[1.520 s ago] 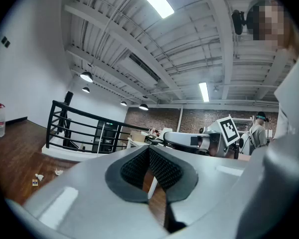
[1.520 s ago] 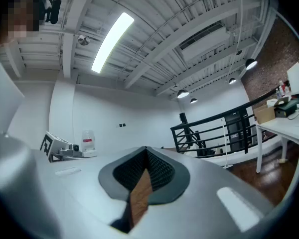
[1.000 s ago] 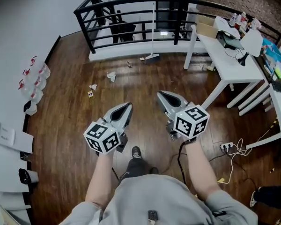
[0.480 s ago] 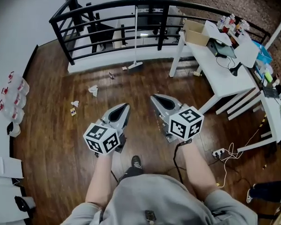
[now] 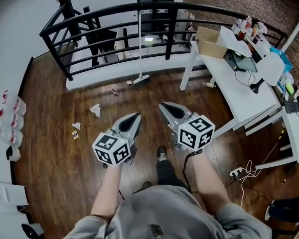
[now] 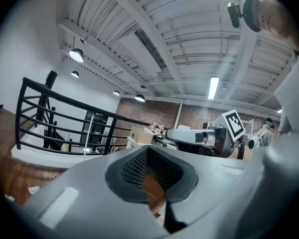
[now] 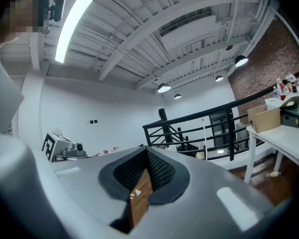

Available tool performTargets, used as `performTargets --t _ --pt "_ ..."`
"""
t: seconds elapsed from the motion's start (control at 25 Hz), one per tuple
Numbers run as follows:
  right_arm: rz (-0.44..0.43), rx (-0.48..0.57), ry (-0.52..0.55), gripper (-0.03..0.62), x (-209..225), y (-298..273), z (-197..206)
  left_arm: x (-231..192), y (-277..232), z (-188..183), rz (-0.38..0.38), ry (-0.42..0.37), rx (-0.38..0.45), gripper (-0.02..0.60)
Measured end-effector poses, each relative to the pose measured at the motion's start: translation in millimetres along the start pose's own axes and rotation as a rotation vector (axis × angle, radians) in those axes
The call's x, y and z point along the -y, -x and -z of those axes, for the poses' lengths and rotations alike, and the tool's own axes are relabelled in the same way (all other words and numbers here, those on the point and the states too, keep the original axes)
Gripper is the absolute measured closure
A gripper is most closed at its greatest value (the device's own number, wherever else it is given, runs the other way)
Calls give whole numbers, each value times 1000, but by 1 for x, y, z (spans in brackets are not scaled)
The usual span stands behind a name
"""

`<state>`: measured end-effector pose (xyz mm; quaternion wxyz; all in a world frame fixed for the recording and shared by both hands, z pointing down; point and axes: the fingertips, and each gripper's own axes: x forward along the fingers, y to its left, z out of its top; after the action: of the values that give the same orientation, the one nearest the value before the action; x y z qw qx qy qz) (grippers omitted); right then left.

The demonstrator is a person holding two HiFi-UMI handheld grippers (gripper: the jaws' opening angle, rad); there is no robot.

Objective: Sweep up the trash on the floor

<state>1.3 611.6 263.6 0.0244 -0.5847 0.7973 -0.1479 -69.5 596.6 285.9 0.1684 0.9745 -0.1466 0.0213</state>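
Trash lies scattered on the dark wooden floor: a crumpled white paper [image 5: 95,109], a smaller scrap [image 5: 76,126], a little box [image 5: 75,135] and bits [image 5: 114,90] near the railing. A white broom [image 5: 141,76] leans upright against the black railing [image 5: 114,11]; it also shows in the left gripper view as the broom [image 6: 91,132]. My left gripper [image 5: 135,117] and right gripper [image 5: 162,105] are held side by side above the floor, both pointing roughly level toward the railing. Both are shut and hold nothing. The left gripper [image 6: 149,156] and right gripper [image 7: 146,158] show closed jaws.
White tables [image 5: 239,78] stand at the right, carrying a cardboard box [image 5: 212,41] and several bottles. A power strip with cables [image 5: 237,172] lies on the floor at the right. Several bottles [image 5: 7,128] line the left wall. My shoe [image 5: 161,155] is below the grippers.
The railing, broom and floor trash have come nearer and shifted left in the head view as I walk forward. Both grippers stay shut and empty, carried along together.
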Motion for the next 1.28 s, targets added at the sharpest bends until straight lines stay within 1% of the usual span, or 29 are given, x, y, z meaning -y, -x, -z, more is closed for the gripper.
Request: performTargets --t 0.12,0.28,0.36,0.48,0.64,0.8,0.88,1.04,1.16,1.28 --pt "-23 11 -11 594 42 -35 -13 -30 -41 -8 -12 -11 -15 580" --pt "-77 18 -6 594 101 -82 -41 -74 -105 -34 -52 -13 -3 580" --pt "-104 7 -6 594 128 -100 -50 -91 -136 -45 -67 -15 -8 580" --pt "-122 -5 -14 594 169 -125 -60 -111 -176 -64 -83 -32 1 580" --pt "-141 5 -12 594 207 -159 -81 -141 -214 -83 -101 -37 3 580" --pt "-146 -1 -11 594 242 -194 -92 -174 -247 -92 -110 -44 -7 580" --pt "-144 -10 -4 594 257 -217 -94 -197 -262 -97 -113 -40 -6 580" --pt "-120 -32 16 594 296 -271 -105 -253 -302 -112 -101 -30 11 580" --pt "-114 -51 43 594 326 -321 -122 -303 -334 -129 -97 -32 28 580" --pt "-78 -61 45 594 355 -374 -142 -354 -358 -149 -96 -13 39 580"
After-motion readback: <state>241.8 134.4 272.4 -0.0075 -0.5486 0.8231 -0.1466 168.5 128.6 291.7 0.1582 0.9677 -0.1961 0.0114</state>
